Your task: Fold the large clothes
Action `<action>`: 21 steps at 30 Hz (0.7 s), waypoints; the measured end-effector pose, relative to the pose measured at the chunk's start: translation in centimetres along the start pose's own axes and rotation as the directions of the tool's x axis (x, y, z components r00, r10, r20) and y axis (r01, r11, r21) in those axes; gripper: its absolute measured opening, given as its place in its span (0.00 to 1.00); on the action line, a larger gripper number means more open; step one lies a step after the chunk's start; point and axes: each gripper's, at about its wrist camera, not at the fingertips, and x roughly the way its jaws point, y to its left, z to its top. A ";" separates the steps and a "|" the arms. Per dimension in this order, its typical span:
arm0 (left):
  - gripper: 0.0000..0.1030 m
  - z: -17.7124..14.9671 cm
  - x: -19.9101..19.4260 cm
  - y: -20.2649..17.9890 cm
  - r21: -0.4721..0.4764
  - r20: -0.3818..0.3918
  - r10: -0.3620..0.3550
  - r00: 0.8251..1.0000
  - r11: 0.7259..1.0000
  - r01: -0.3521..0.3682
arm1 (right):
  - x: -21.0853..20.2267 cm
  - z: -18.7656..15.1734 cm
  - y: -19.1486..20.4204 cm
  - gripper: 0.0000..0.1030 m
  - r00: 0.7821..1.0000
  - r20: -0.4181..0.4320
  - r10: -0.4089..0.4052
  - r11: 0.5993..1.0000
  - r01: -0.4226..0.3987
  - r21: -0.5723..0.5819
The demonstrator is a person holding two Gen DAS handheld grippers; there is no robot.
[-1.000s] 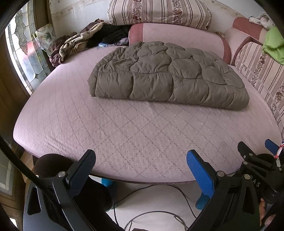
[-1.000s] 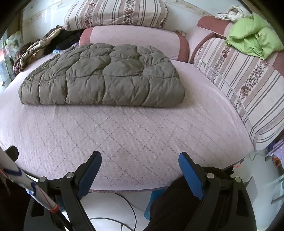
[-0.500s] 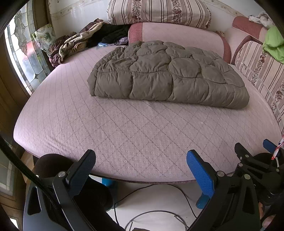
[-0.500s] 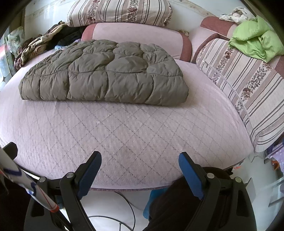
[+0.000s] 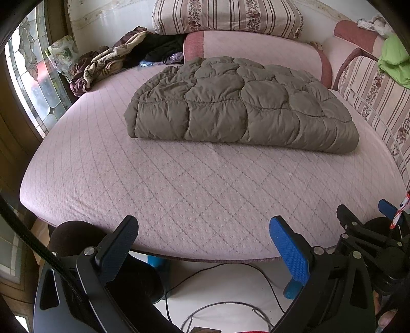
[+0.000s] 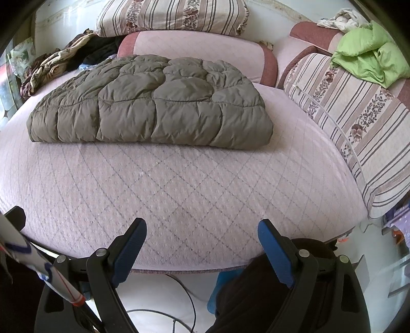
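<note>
An olive-green quilted puffer jacket (image 5: 238, 105) lies folded into a thick rectangle at the back of a pink quilted bed (image 5: 194, 184). It also shows in the right wrist view (image 6: 153, 102) on the same bed (image 6: 179, 189). My left gripper (image 5: 203, 230) is open and empty, held over the bed's front edge, well short of the jacket. My right gripper (image 6: 202, 230) is open and empty, also at the front edge. The right gripper's body shows at the right of the left wrist view (image 5: 369, 230).
Striped pillows (image 5: 225, 15) and pink bolsters (image 5: 256, 48) line the back. A heap of dark and tan clothes (image 5: 112, 59) lies at the back left by a stained-glass window (image 5: 30, 76). A green garment (image 6: 369, 56) sits on striped cushions (image 6: 353, 117) at right. Cables lie on the floor (image 5: 217, 281).
Both grippers have drawn slightly back and lower from the bed, so the jacket sits a little higher in both views. The jaws have stayed open.
</note>
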 end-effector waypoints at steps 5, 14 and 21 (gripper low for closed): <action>0.99 -0.1 0.0 0.0 0.005 -0.002 -0.003 1.000 1.000 0.003 | 0.1 -0.1 0.1 0.89 1.000 -0.004 0.006 1.000 -0.006 -0.002; 0.99 -0.1 0.2 0.1 0.004 -0.015 -0.008 1.000 1.000 0.008 | 0.5 -0.2 0.0 0.89 1.000 -0.018 0.014 1.000 -0.014 0.000; 0.99 -0.1 0.3 0.1 0.002 -0.018 -0.008 1.000 1.000 0.008 | 0.6 -0.2 0.0 0.89 1.000 -0.022 0.012 1.000 -0.012 0.001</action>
